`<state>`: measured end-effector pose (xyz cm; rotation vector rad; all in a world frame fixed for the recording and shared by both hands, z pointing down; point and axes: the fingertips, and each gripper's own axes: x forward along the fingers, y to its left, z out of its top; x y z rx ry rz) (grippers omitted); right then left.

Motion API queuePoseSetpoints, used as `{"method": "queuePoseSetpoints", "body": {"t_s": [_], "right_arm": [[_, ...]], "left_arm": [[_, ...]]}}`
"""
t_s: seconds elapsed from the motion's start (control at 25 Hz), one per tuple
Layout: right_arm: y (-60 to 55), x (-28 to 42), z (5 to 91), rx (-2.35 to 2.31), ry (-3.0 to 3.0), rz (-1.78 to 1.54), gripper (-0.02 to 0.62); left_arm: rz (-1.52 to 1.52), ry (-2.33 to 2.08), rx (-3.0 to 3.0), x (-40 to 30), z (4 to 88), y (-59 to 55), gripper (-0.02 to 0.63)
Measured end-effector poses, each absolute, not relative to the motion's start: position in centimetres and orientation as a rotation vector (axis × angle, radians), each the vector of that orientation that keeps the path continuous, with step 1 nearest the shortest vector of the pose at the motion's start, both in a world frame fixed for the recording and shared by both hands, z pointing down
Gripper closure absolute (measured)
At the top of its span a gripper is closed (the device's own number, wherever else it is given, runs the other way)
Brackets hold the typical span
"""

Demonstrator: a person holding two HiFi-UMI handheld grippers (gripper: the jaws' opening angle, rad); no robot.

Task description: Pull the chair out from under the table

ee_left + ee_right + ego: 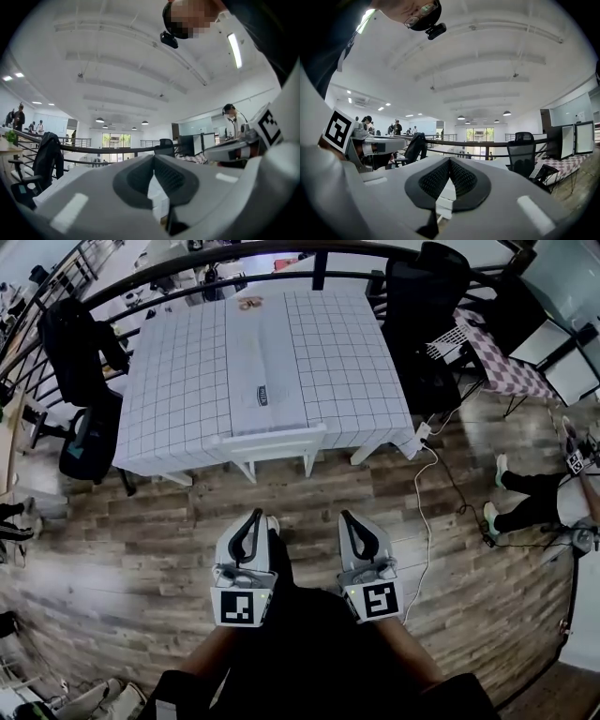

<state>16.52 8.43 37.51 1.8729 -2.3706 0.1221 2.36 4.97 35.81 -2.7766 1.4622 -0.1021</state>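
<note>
matt plastic, smooth cloth, grainy wood
the plank floor (122, 540) shows rough wood grain; a smooth checked cloth (178, 390) covers the table; the white chair (272, 441) looks matt painted; left gripper (258, 514) and right gripper (345, 515) are matt grey plastic with ribbed black pads (171, 177).

1. The head view looks from above, steeply down on the wooden floor (112, 549). The left gripper (255, 514) and the right gripper (345, 515) are near, low in the middle. The table (178, 381) lies farther, toward the top.
2. The left gripper view sits just behind its own jaws and faces about level toward the railing (113, 149), with much ceiling (140, 56) above.
3. The right gripper view looks the same way from just beside it.
4. Both gripper views share the railing, the ceiling and the black office chair (524, 150). Each shows the other gripper at its inner edge.
</note>
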Motion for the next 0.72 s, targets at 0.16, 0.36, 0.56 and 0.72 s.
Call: {"method": "queuePoseSetpoints", "body": {"t_s": [0.16,0.36,0.56,0.72], "right_arm": [[2.0,14.1,40.4,1.867,-2.352,0.127,0.597],[-5.8,11.5,42.4,1.828,-2.317,0.141,0.597],[-11.2,10.2,42.7,1.859,-2.307,0.175,0.597],[-13.7,9.5,43.1,1.851,-2.303,0.194,0.597]], "left_arm": [[-0.089,1.476,-2.769,-0.7,38.3,-1.4,0.597],[-0.054,1.529,-2.775,-4.4,39.1,-7.6,0.597],[-0.123,1.469,-2.795,-5.7,40.5,-11.6,0.597],[-0.132,1.507,-2.827,-6.3,41.6,-13.7,0.597]]}}
